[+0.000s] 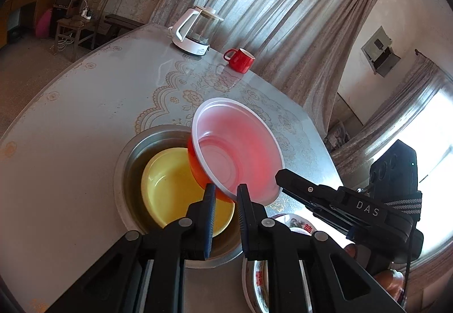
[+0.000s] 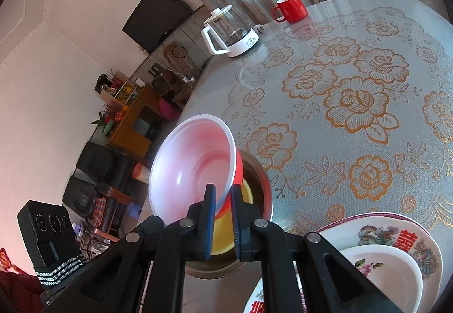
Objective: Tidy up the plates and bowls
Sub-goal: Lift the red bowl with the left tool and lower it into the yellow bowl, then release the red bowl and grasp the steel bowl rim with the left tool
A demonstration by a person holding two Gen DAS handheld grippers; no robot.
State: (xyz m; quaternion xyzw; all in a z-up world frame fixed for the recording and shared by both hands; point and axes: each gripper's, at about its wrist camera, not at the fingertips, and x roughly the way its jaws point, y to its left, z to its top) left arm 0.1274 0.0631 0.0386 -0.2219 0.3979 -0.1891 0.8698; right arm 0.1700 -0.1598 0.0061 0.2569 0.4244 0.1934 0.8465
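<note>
A red plastic bowl (image 1: 240, 148) with a white inside hangs tilted above a yellow bowl (image 1: 170, 185), which lies in a steel basin (image 1: 124, 171) on the table. My left gripper (image 1: 226, 195) is shut on the red bowl's near rim. My right gripper (image 2: 223, 195) is shut on the rim of the same red bowl (image 2: 192, 165); in the left wrist view its tip (image 1: 283, 175) meets the rim from the right. Below it sit the yellow bowl (image 2: 223, 239) and the basin (image 2: 263, 180).
Patterned plates (image 2: 396, 233) and a small white flowered bowl (image 2: 382, 270) are stacked at the near right of the table (image 2: 339, 143). A glass kettle (image 1: 195, 32) and a red mug (image 1: 240, 59) stand at the far edge by the curtains.
</note>
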